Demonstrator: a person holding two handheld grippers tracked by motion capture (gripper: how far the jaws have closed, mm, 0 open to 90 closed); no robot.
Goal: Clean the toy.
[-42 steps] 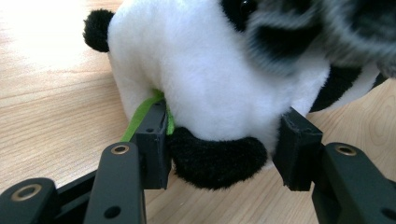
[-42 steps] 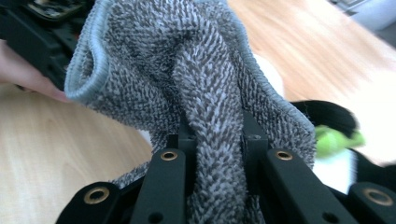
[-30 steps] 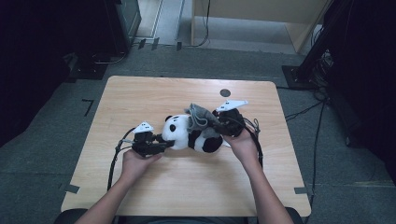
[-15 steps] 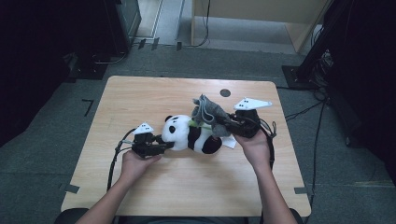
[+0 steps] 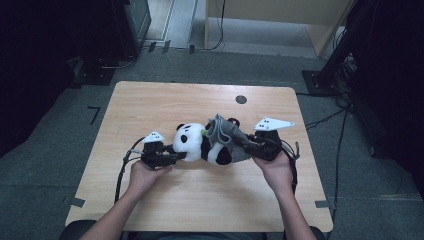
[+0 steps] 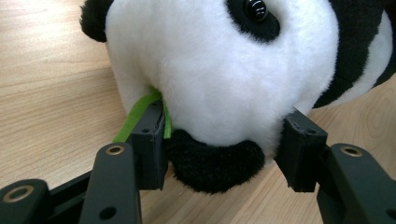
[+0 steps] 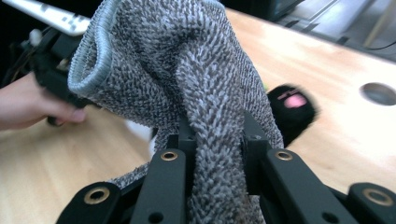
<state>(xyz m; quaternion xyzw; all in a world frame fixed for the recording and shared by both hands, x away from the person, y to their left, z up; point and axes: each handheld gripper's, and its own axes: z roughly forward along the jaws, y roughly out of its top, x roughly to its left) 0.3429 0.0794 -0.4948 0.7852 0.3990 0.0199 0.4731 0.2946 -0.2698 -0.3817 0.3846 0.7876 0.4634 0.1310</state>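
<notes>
Panda (image 5: 197, 144), a plush toy, lies on its side near the middle of the wooden table (image 5: 150, 100), head toward the person's left hand, legs toward the right. A grey knitted cloth (image 5: 227, 137) is draped over the panda's lower half, its hemmed edge bunched up just above the belly.

At the panda's head, the left gripper (image 5: 172, 158) has its jaws set around the lower face: in the left gripper view the two black pads sit on either side of the white head (image 6: 219, 70), pressing into the fur beside a black patch, with a green strip (image 6: 137, 116) caught against the left pad. It is grasping the panda by the head. The left hand (image 5: 145, 175) sits just behind it, close to the near edge of the table.

On the far side of the panda from that, the right gripper (image 5: 245, 142) is clenched on the grey cloth; in the right gripper view the fabric (image 7: 205, 93) is pinched tight between the two jaws and rises in a fold in front of them. A black paw with a pink pad (image 7: 292, 105) sticks out just beside the cloth. Beyond the panda, toward the far edge, a round hole (image 5: 241, 99) is cut in the tabletop.
</notes>
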